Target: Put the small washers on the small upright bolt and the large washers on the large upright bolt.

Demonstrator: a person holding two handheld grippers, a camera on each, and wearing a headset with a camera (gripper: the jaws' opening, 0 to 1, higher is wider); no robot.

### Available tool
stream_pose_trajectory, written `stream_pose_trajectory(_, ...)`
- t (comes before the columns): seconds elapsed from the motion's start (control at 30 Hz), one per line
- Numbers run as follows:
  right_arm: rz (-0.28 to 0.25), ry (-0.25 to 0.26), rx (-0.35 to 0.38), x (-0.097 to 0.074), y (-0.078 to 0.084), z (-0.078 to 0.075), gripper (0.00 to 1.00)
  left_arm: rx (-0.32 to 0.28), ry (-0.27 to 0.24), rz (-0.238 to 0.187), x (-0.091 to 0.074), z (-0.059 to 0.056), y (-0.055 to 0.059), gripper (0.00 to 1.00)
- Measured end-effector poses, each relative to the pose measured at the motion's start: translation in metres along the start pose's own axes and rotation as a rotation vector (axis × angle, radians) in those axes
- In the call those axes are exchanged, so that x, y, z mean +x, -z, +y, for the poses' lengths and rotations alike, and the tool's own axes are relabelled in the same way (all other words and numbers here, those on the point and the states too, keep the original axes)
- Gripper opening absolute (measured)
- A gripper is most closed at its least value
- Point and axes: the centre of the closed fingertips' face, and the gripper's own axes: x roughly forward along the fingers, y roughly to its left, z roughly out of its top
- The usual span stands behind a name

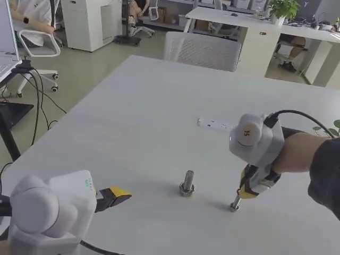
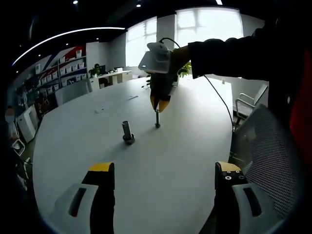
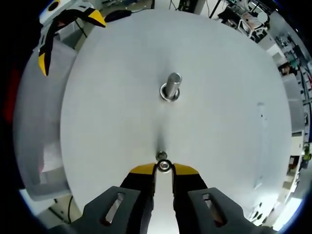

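The large upright bolt (image 1: 187, 182) (image 2: 127, 132) (image 3: 170, 86) stands mid-table with washers stacked round its base. To its right stands the small upright bolt (image 1: 235, 204) (image 2: 157, 118). My right gripper (image 1: 242, 195) (image 2: 159, 104) (image 3: 164, 169) points down right over it. Its yellow tips are pinched on a small washer (image 3: 165, 166) at the top of the small bolt. My left gripper (image 1: 116, 196) (image 2: 165, 169) hovers low at the near left of the table, aimed at both bolts. It is open with nothing between its jaws.
A thin white strip (image 1: 212, 124) lies on the white table (image 1: 133, 122) behind the bolts. A mesh chair (image 1: 201, 50) stands at the far edge, with office desks and seated people beyond. Another mesh chair (image 2: 265, 146) is close on the right.
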Motion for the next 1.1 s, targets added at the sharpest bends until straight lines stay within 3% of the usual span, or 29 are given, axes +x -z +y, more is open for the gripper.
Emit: stream_pose_trajectory(1.1,-0.006,-0.054,0.036,0.042,0.003,0.006,0.14,-0.008,0.004,0.018,0.003,0.004,0.002,0.84)
